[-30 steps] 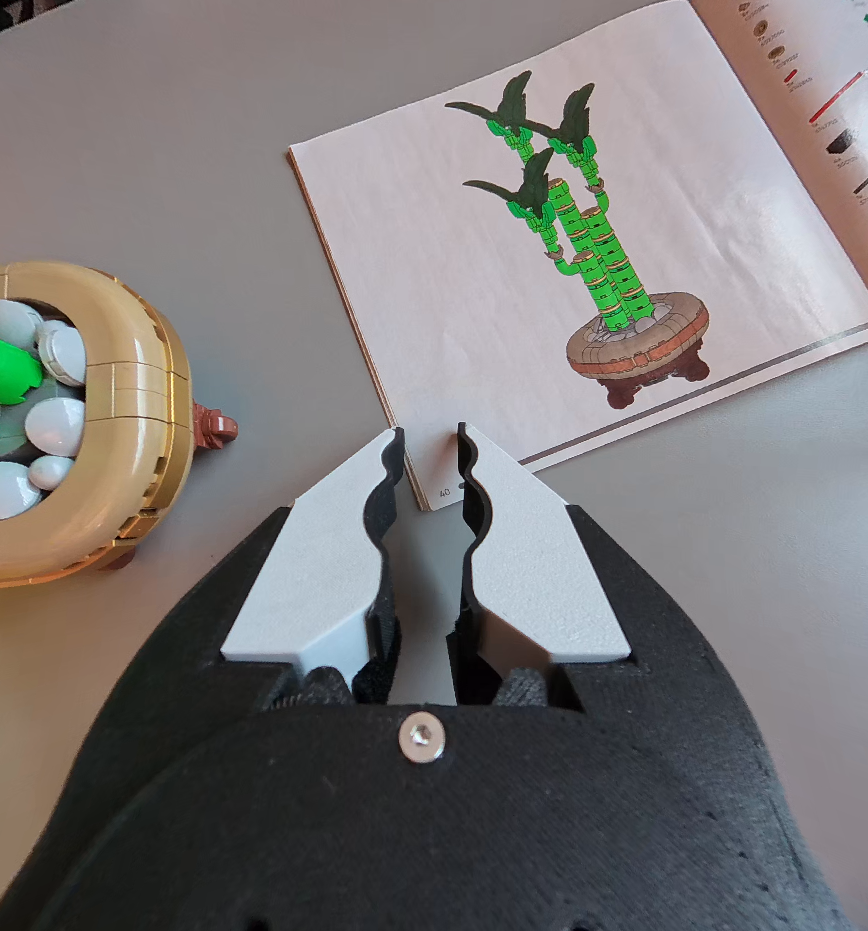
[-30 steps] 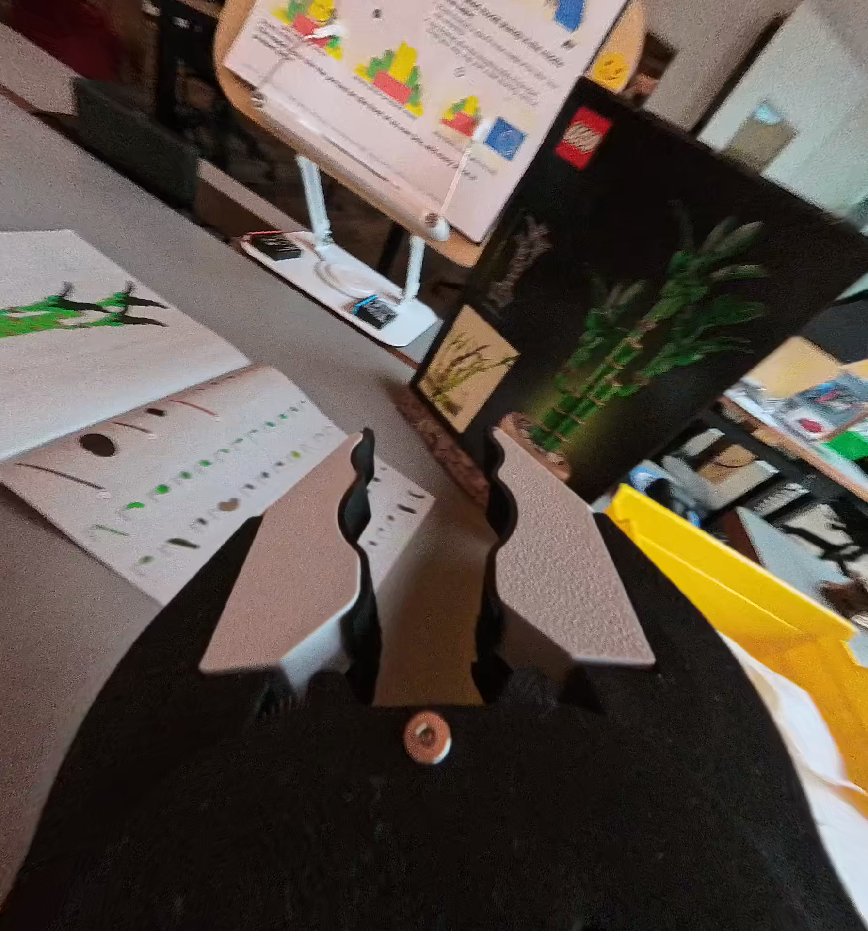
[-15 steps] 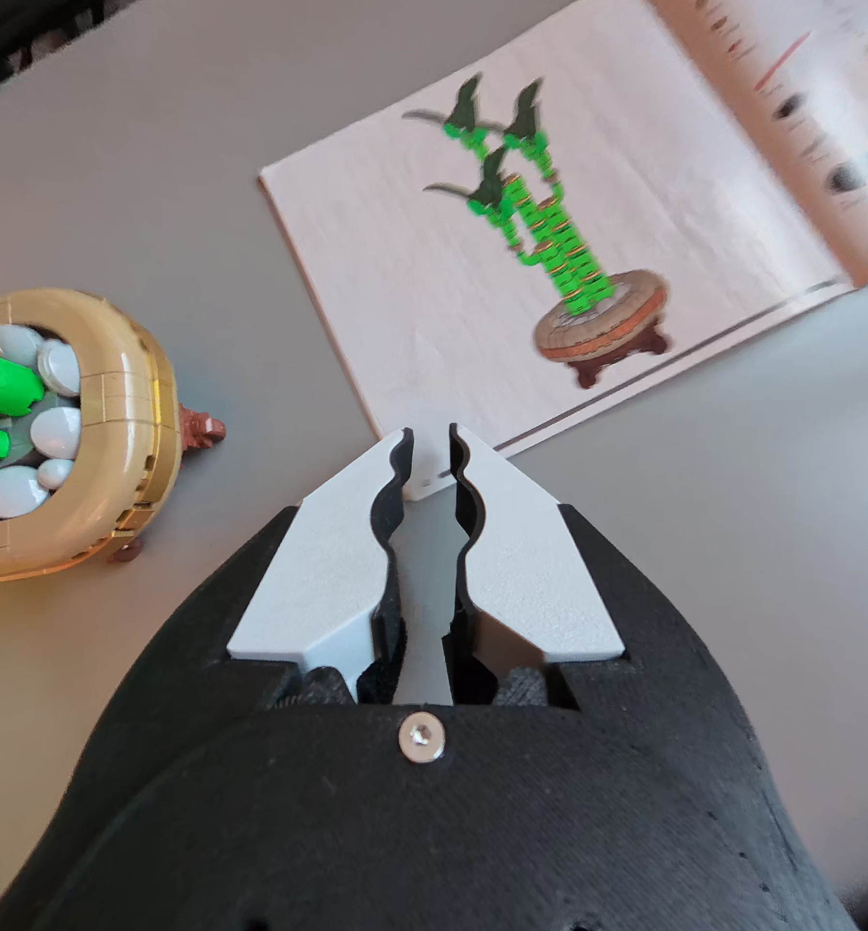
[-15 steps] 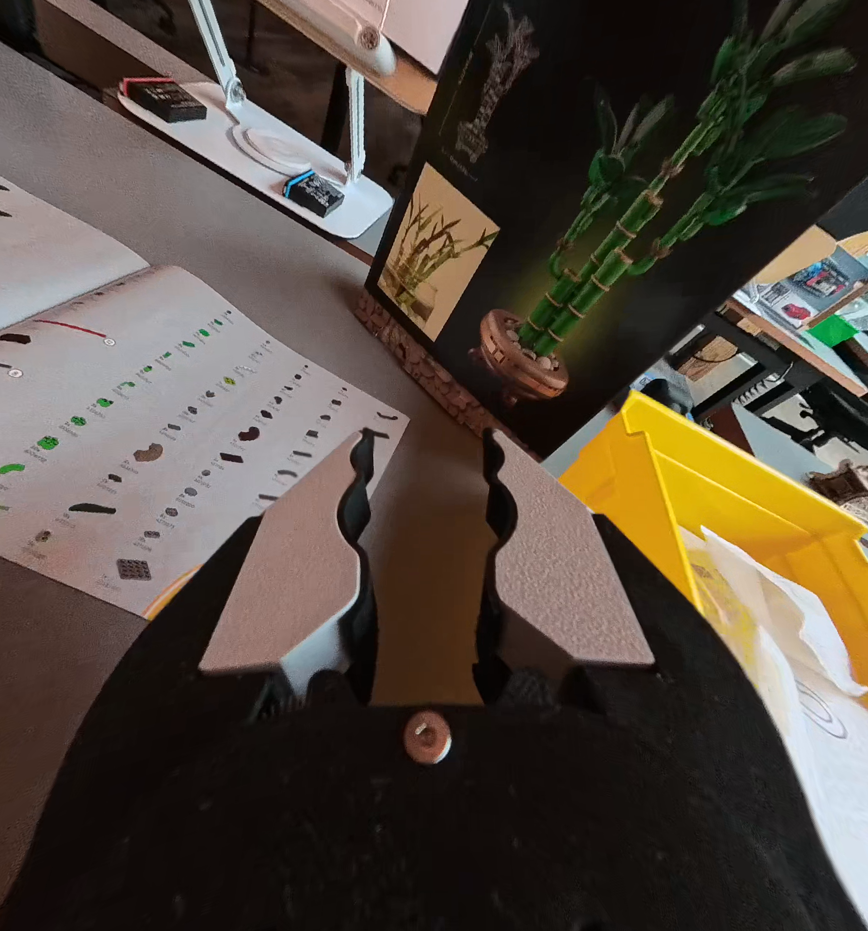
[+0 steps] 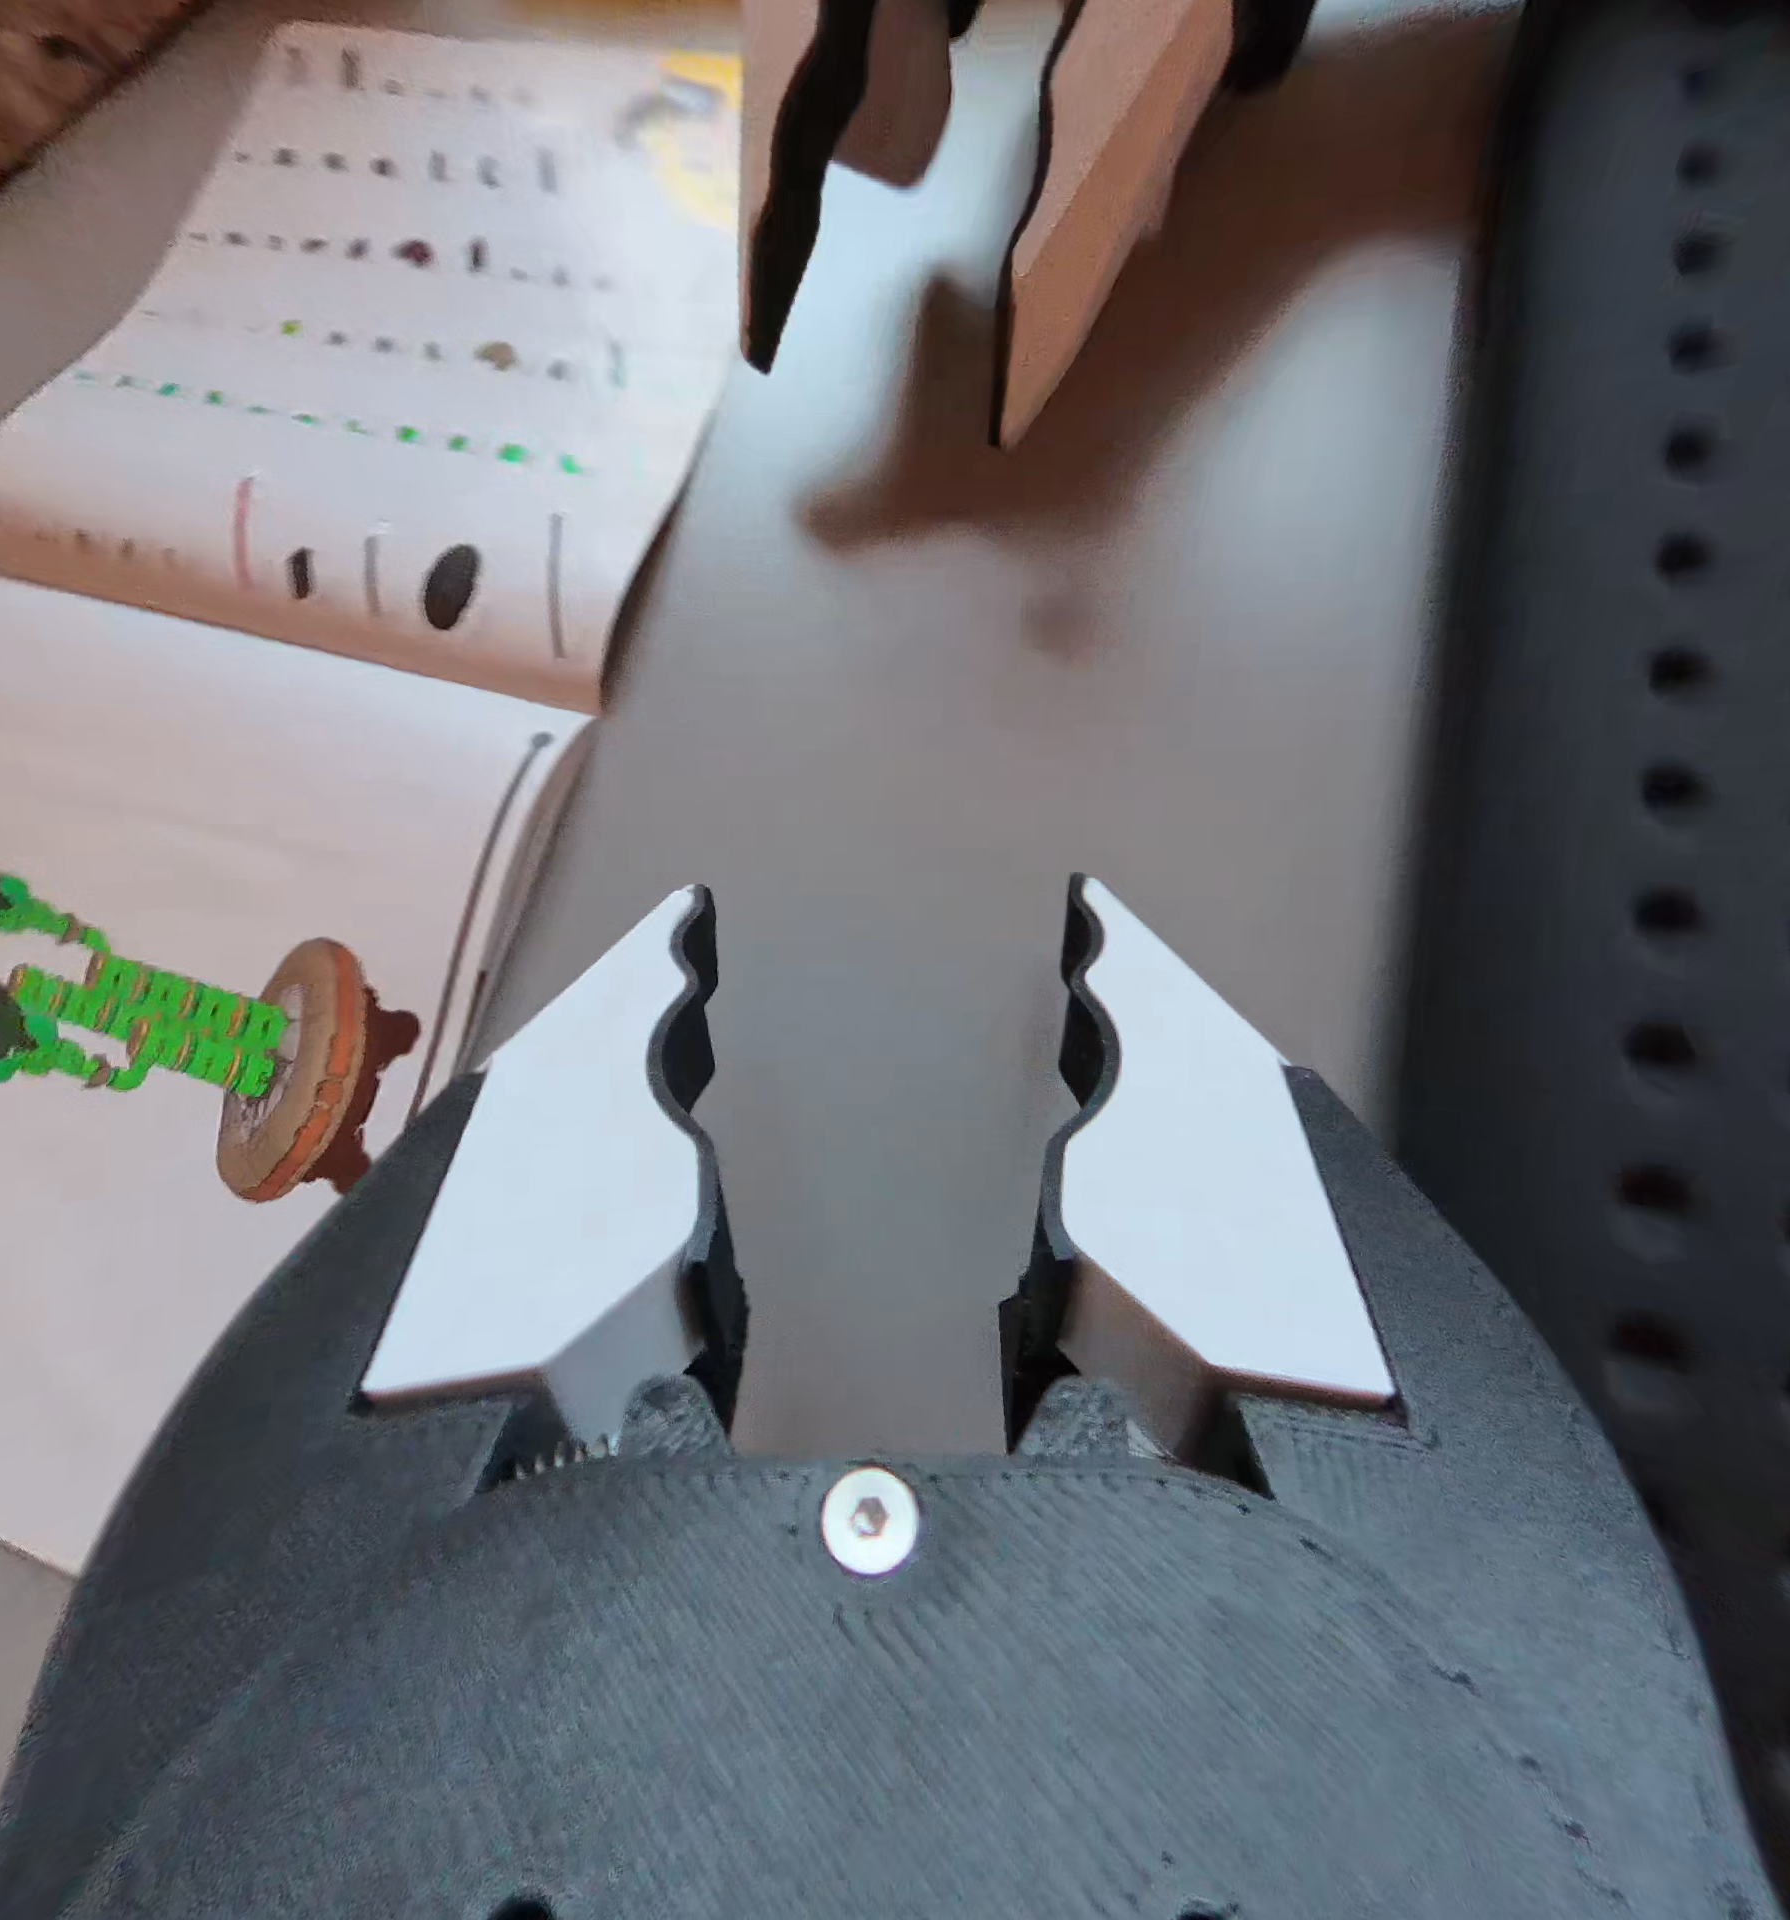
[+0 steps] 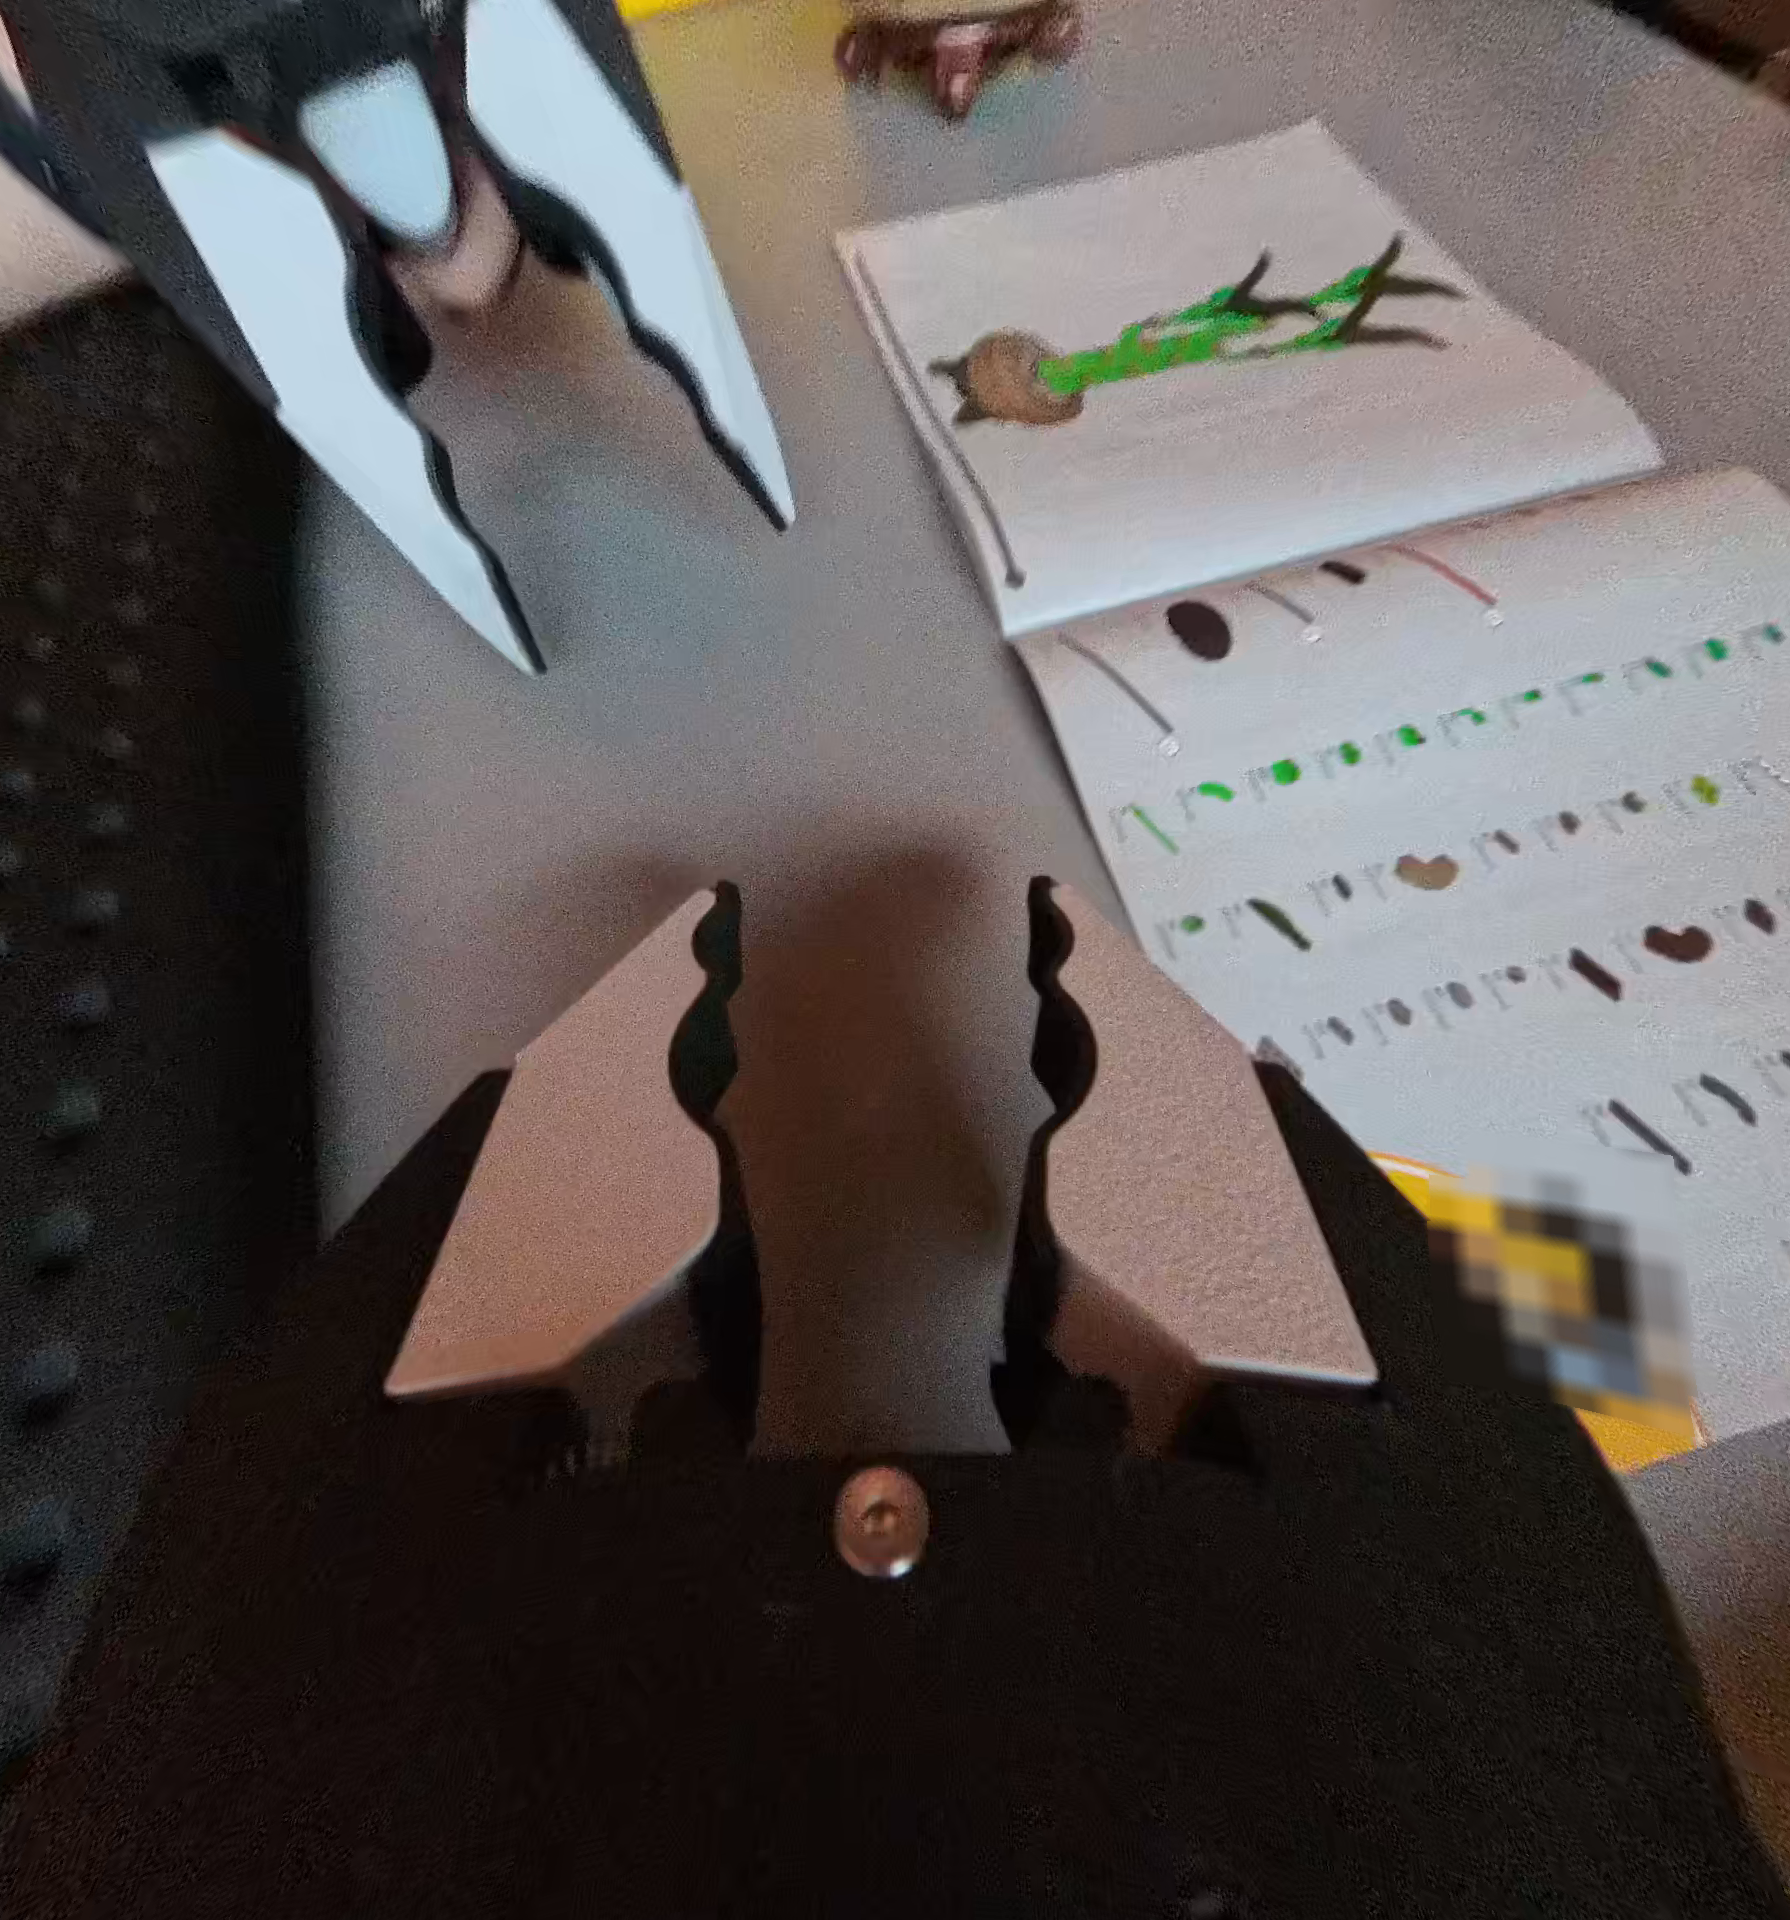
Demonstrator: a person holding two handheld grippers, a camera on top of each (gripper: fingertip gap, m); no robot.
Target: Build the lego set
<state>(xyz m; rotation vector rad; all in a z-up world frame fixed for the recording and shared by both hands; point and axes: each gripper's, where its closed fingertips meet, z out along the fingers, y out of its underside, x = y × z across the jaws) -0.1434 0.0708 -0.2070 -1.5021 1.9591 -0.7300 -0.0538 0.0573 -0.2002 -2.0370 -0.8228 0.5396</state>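
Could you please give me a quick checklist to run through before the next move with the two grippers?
1. Left gripper open and empty: ok.
2. Right gripper open and empty: ok.
3. Grippers apart, not touching: ok.
4. Booklet open and readable: ok, though blurred.
5. Table between the grippers free of loose parts: ok.
6. Next piece located: cannot tell; no loose bricks in view.

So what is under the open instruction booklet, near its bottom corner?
In the right wrist view, something yellow sticks out from under the booklet at its near corner. A mosaic patch hides part of it; the rest is covered by the page, so I cannot tell what it is.
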